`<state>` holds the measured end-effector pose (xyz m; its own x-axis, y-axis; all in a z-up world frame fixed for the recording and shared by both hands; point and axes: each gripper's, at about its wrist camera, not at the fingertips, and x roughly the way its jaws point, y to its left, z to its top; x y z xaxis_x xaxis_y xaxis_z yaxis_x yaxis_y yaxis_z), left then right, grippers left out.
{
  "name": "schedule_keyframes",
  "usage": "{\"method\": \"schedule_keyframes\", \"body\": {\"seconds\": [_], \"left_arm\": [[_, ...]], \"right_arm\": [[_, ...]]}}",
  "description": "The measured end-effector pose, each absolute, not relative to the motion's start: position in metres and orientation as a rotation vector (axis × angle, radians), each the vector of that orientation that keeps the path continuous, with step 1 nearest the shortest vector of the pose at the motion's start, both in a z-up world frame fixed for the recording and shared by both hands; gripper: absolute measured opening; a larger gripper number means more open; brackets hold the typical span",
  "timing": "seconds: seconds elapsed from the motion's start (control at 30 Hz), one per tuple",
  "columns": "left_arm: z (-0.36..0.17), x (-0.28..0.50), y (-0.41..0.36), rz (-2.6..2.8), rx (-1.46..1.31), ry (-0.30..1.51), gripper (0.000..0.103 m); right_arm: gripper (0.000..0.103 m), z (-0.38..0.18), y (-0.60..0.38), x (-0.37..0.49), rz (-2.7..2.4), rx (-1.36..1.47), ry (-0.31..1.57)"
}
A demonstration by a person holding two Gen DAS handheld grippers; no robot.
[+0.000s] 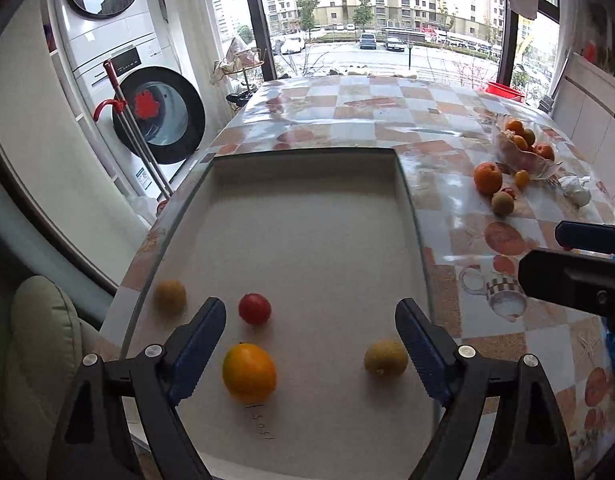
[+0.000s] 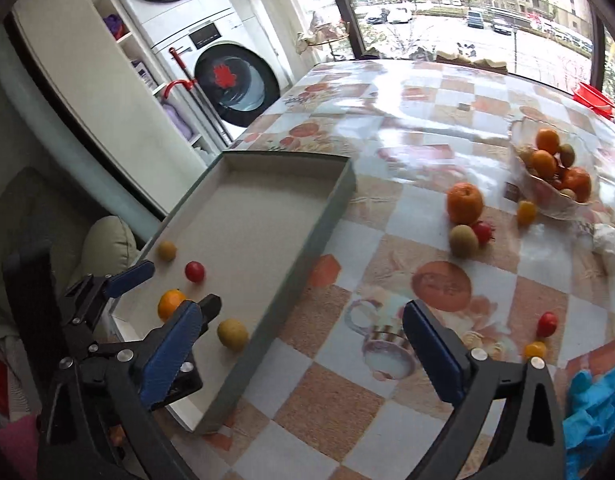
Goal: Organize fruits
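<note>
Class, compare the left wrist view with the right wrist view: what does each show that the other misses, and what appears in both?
Only the left wrist view: handwriting on the tray floor.

Only the right wrist view: a blue glove, plus a red cherry tomato and a yellow cherry tomato on the tablecloth.

Both: the tray holding four fruits, the glass fruit bowl, the loose orange, the washing machine, and both open claws, left claw and right claw.

Both wrist views steeply down, close, sharing the tray point(image 1: 407, 184)

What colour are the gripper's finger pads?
Blue pads on black arms, clearest in the left wrist view.
</note>
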<state>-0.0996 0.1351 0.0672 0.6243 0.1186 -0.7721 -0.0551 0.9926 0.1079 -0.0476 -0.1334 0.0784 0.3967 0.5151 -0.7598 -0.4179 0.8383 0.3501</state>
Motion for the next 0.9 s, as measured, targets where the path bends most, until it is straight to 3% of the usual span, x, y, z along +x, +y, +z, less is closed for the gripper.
{"method": "schedule_keyframes", "body": {"seconds": [0.17,0.37,0.47,0.53,0.9], "left_arm": [[0.074,-0.099,0.06,-0.083,0.129,0.887,0.088],[0.024,-0.074,0.005,-0.048,0.169,0.992,0.088],[0.019,-0.064,0.003,-0.025,0.11,0.957,0.096],[0.017,-0.054,0.0,-0.018,0.116,0.955,0.103],[0.011,-0.039,0.004,-0.09,0.031,0.961,0.103]], "right_arm": [[0.103,0.072,-0.224,-0.045,0.325,0.121,0.993],[0.103,0.058,-0.342,-0.06,0.068,0.218,0.986],[0.103,0.043,-0.382,-0.066,-0.011,0.245,1.001],[0.103,0.034,-0.4,-0.067,-0.045,0.256,1.005],[0.103,0.016,-0.415,-0.066,-0.039,0.265,0.976]]}}
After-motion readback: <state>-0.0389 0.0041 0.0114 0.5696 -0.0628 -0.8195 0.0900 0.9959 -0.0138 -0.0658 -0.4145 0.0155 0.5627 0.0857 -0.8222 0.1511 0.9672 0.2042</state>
